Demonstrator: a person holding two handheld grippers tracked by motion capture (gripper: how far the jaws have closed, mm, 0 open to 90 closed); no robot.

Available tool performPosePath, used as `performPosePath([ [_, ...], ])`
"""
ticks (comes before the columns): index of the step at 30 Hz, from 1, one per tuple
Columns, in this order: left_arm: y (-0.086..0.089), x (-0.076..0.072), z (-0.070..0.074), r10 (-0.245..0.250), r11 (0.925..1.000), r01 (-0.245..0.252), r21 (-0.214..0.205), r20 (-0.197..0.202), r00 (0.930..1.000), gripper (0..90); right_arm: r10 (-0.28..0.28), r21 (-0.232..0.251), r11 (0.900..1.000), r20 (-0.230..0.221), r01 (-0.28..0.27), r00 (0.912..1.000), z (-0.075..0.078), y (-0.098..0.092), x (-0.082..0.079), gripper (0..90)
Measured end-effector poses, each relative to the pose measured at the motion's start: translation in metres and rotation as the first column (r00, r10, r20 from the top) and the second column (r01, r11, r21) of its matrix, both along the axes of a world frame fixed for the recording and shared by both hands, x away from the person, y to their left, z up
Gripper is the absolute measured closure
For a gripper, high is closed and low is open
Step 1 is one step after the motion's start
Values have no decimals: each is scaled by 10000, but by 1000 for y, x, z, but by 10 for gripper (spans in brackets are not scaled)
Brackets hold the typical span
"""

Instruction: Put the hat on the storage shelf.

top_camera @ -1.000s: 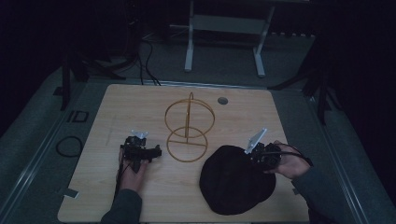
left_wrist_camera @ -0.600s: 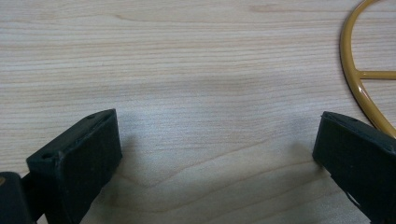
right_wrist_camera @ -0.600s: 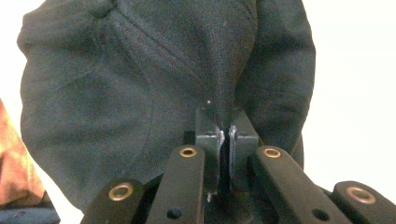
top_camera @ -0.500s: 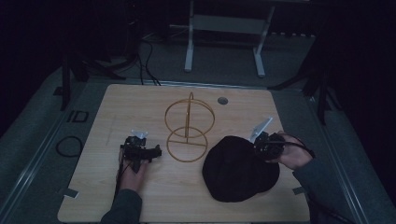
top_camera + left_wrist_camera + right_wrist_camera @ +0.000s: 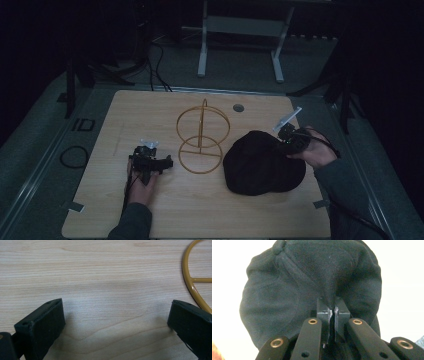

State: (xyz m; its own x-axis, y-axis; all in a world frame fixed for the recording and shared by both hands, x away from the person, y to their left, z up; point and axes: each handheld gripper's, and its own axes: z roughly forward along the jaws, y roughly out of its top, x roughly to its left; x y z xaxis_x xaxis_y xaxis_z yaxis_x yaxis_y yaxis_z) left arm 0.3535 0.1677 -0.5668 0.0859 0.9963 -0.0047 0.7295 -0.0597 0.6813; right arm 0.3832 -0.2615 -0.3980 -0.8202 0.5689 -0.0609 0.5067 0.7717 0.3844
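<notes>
A black cap (image 5: 261,164) lies on the right half of the wooden table (image 5: 125,115). My right gripper (image 5: 284,140) is shut on a pinched fold of the black cap (image 5: 312,280) near its edge, lifting that side. A gold wire stand (image 5: 201,135) made of an upright ring on a flat ring base stands at the table's middle. My left gripper (image 5: 150,161) rests low over the table to the left of the stand, open with bare wood between its jaws. The stand's base ring (image 5: 193,282) curves past the right jaw in the left gripper view.
A small round grommet hole (image 5: 238,107) sits near the table's far edge. A dark cable loop (image 5: 74,156) lies off the table's left side. Metal frame legs (image 5: 240,35) stand on the floor beyond the table.
My right gripper has moved up and toward the far right with the cap's edge in it, dragging the cap that way. The left gripper has stayed put.
</notes>
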Motion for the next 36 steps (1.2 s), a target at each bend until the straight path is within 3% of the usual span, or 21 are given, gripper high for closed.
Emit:
performPosePath([
  [11,0,0,0,-15,10000,15,6,-5,10000,7,-1130,641,9917,192,1115,9934,8,-7,17,863],
  [20,0,0,0,-10,10000,10,8,3,10000,7,-1994,1280,9729,441,1924,9789,16,-9,26,864],
  [21,0,0,0,-12,10000,12,12,4,10000,7,-2286,1514,9640,518,2186,9722,20,-9,28,865],
  [36,0,0,0,-13,10000,13,8,-15,10000,7,-2931,2602,9295,913,2613,9517,47,-12,33,868],
])
